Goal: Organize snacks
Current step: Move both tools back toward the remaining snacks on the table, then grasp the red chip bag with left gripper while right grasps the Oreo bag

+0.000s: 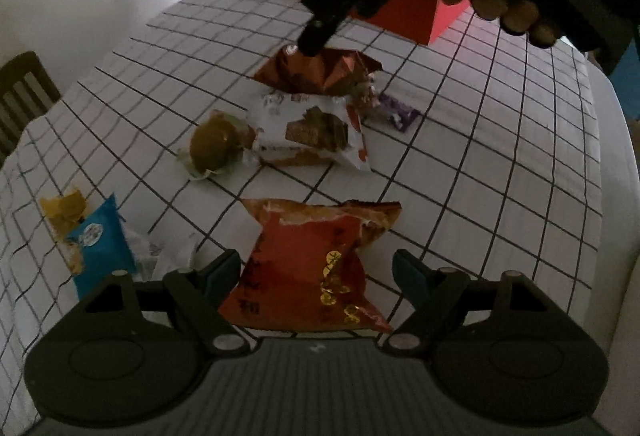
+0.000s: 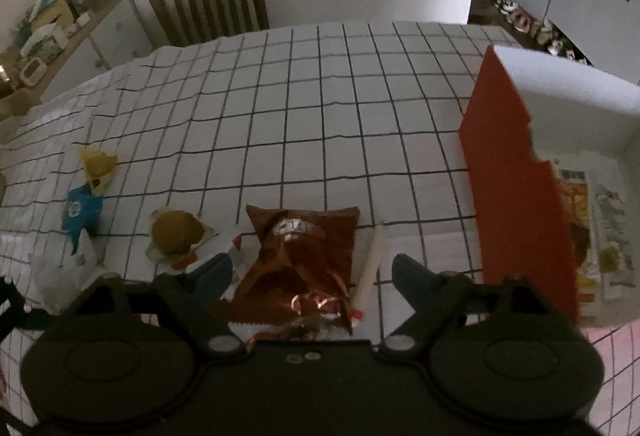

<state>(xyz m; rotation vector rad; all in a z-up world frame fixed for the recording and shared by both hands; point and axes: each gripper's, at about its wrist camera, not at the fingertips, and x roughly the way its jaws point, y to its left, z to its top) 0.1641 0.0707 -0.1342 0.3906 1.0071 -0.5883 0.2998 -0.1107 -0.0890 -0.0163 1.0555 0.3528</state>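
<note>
The snacks are lying scattered on a white checked cloth (image 2: 320,107). A crinkled red packet (image 1: 308,268) with gold coin print is sitting between the left gripper's (image 1: 316,272) spread fingers, untouched. A shiny dark-red foil packet (image 2: 304,256) is lying between the right gripper's (image 2: 312,272) parted fingers, pads clear of it. Nearby are resting a white pouch (image 1: 312,133), a round brownish sweet (image 1: 212,143) in clear wrap and a blue sachet (image 1: 100,244). Flat packets are filling the red, white-lined box (image 2: 516,171) at the right.
</note>
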